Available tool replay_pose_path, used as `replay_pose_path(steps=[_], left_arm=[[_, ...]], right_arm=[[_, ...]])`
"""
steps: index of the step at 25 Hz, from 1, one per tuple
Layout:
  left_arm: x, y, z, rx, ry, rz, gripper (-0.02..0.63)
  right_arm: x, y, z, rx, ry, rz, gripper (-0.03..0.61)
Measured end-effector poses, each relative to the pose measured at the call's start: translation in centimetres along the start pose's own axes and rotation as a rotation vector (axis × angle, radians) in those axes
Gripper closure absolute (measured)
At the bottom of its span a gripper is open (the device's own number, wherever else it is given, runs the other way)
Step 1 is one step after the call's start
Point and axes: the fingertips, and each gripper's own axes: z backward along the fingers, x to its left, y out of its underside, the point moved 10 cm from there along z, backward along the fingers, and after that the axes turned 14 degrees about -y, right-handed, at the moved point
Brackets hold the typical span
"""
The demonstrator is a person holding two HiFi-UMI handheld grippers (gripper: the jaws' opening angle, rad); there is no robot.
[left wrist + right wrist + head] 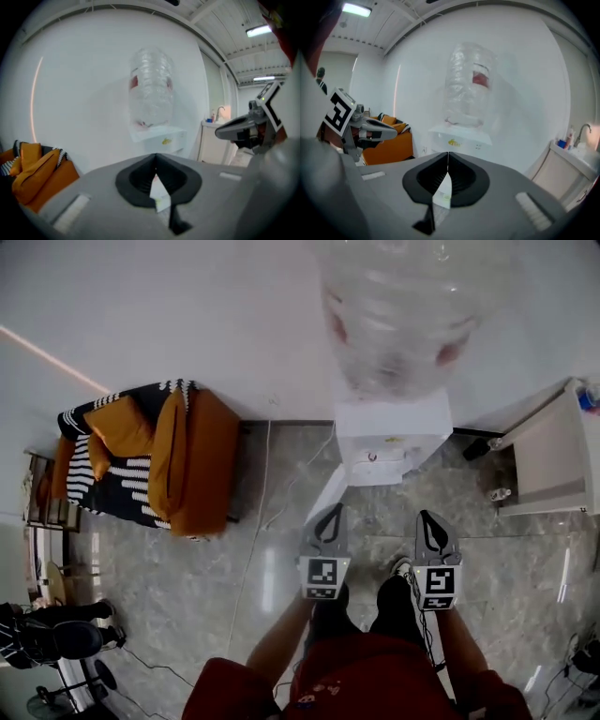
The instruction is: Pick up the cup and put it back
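Two grey hand-held tools, the left gripper (332, 512) and the right gripper (425, 517), were held side by side above the grey marbled floor (281, 615). Each had its black jaws pressed together at the tips with nothing between them. Both pointed toward the white water dispenser (389, 442) topped by a large clear plastic bottle (398, 315) against the white wall. No view showed the cup, so its place and the direction of its long axis could not be told.

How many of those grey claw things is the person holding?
2. The left claw and the right claw are side by side just ahead of the person, both shut and empty. No others show.
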Motion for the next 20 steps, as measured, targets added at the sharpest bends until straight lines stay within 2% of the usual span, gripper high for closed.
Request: replay_pose_path(steps=[5,13,17,20], left_arm=[[0.1,-5.9,1.9,-0.077,-0.032,-0.003,0.614],[1.3,-15.1,4.3,-0.188,-0.022,-0.072,0.614],[1.5,-17.6,5.0,-0.194,0.013,-0.074,0.614],[1.4,-18.7,4.9,-0.218,-0.001,-0.075,0.614]], right_arm=[[-0.4,-5.5,2.5,-0.030,-0.057,-0.023,0.577],[-1.6,-15.0,5.6,-0.157,-0.056,0.067,0.577],[-1.3,-16.9,7.0,-0.178,-0.056,0.089,0.577],[-1.6,-17.8,7.2,-0.201,-0.054,0.097,0.577]])
